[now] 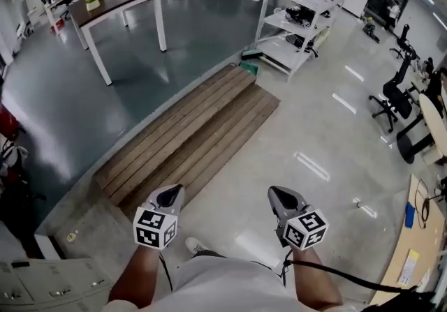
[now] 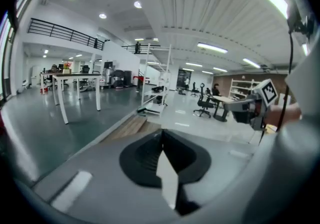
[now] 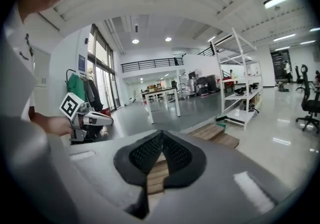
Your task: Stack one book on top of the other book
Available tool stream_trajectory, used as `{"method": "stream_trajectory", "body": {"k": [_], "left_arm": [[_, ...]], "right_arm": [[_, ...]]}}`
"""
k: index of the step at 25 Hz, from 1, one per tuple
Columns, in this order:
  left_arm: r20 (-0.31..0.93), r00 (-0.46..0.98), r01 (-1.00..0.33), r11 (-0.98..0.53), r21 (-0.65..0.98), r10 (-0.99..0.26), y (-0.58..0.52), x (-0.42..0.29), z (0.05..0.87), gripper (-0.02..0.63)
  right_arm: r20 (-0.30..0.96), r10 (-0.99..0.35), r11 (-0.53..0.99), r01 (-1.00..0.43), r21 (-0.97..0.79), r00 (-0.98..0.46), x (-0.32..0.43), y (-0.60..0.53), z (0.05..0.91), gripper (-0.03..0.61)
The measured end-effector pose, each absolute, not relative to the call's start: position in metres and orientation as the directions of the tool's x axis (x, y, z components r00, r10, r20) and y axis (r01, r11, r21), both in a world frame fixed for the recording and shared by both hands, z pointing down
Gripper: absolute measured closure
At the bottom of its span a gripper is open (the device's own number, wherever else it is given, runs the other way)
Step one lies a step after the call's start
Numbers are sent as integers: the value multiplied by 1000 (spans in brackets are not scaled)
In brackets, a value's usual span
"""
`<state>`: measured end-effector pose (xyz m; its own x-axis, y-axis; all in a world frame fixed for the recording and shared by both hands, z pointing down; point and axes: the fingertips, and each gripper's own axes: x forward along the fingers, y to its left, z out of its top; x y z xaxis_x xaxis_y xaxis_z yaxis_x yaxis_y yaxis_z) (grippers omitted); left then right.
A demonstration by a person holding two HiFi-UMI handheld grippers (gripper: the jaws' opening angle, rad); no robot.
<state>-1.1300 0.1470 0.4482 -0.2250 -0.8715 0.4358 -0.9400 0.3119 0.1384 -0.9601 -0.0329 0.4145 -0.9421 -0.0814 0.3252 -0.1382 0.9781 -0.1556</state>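
Observation:
No book shows in any view. In the head view my left gripper [image 1: 170, 196] and right gripper [image 1: 280, 197] are held side by side in front of the person's body, above the pale floor, both pointing forward. Both are shut with nothing between the pads. The left gripper view shows its dark pads [image 2: 161, 138] pressed together, with the right gripper [image 2: 251, 108] off to the right. The right gripper view shows closed pads [image 3: 161, 138] too, and the left gripper [image 3: 89, 120] at the left.
A slatted wooden platform [image 1: 190, 135] lies on the floor ahead. Beyond it stand a white-legged table [image 1: 119, 2] and a white shelving rack [image 1: 302, 19]. Office chairs [image 1: 395, 98] are at the right, a wooden desk [image 1: 419, 248] at the lower right, and a grey cabinet [image 1: 43, 283] at the lower left.

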Motion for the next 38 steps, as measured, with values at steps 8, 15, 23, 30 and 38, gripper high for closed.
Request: {"method": "stream_trajectory", "body": {"k": [8, 15, 23, 30, 38], "left_arm": [[433, -9, -964, 123, 235, -902, 82, -1002, 456, 607], [445, 154, -978, -71, 197, -882, 43, -900, 464, 607], [464, 358, -933, -292, 210, -810, 2, -799, 473, 607], [473, 526, -842, -512, 172, -707, -41, -730, 458, 607], [484, 719, -620, -775, 122, -499, -97, -646, 442, 607]], "right_arm": [[354, -278, 916, -357, -180, -893, -790, -53, 431, 577], [350, -445, 833, -525, -178, -824, -670, -53, 438, 577], [364, -602, 700, -689, -187, -710, -563, -41, 441, 577], [331, -754, 531, -823, -202, -567, -495, -30, 431, 577], [309, -911, 215, -953, -214, -275, -421, -10, 418, 577]]}}
